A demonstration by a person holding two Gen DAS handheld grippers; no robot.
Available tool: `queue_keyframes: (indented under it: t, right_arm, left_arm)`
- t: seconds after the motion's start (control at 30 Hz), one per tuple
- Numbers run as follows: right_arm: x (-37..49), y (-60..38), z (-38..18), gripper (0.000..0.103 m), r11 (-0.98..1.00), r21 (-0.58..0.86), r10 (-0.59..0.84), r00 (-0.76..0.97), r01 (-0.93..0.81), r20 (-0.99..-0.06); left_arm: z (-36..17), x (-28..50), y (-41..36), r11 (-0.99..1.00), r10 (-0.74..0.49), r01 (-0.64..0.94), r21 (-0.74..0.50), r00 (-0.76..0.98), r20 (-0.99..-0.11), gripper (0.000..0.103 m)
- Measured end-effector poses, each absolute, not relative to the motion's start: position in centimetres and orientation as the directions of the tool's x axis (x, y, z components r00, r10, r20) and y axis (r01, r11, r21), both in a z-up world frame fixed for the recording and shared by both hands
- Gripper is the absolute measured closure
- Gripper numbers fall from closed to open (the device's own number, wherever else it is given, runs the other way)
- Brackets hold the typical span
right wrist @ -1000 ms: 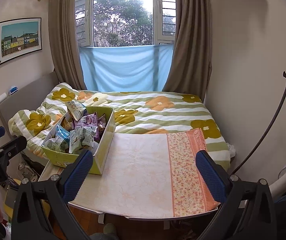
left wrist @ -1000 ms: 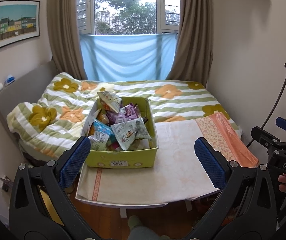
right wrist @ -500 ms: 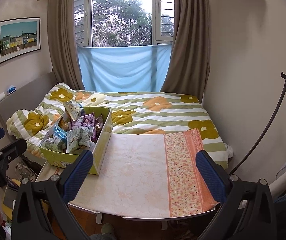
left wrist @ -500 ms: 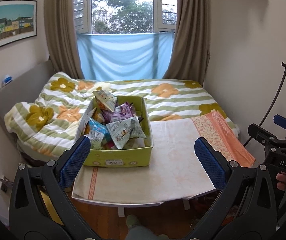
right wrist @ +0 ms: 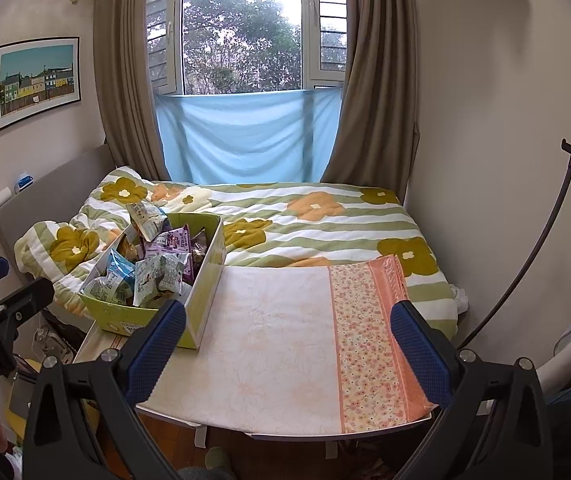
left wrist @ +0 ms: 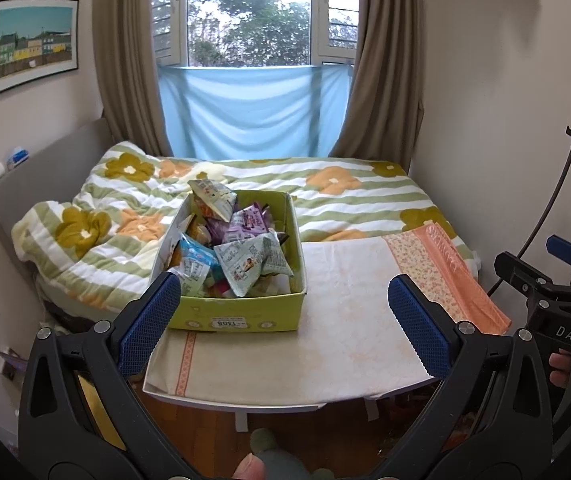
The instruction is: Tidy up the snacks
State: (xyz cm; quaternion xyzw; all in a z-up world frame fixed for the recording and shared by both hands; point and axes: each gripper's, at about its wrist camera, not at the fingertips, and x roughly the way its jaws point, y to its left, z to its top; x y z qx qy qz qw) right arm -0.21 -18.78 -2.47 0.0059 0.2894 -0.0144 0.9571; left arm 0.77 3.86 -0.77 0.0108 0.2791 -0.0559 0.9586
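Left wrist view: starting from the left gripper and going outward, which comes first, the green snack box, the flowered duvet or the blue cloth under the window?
From the left gripper, both fingers spread wide:
1. Green snack box, just ahead, on the left end of the table.
2. Flowered duvet, on the bed behind the box.
3. Blue cloth, farthest, hanging below the window at the far wall.

Snack packets [left wrist: 245, 264] hide the green box's [left wrist: 241, 312] lower contents.
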Motion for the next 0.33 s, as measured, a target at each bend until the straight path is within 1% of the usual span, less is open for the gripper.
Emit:
queue_keyframes:
  t: [0.2,0.33]
  right_arm:
    - [0.3,-18.6,-2.5,0.001,0.999,0.006,-0.028,0.829,0.038,-0.558]
    - [1.2,-18.1,-3.0,0.001,0.999,0.009,-0.033,0.816,0.047,-0.577]
  left_arm:
    - [-1.2,1.7,3.7,0.995,-0.073,0.096,0.013,0.834,-0.547,0.0]
    - [-1.8,2.9,4.0,0.994,-0.065,0.103,0.035,0.826,-0.559,0.0]
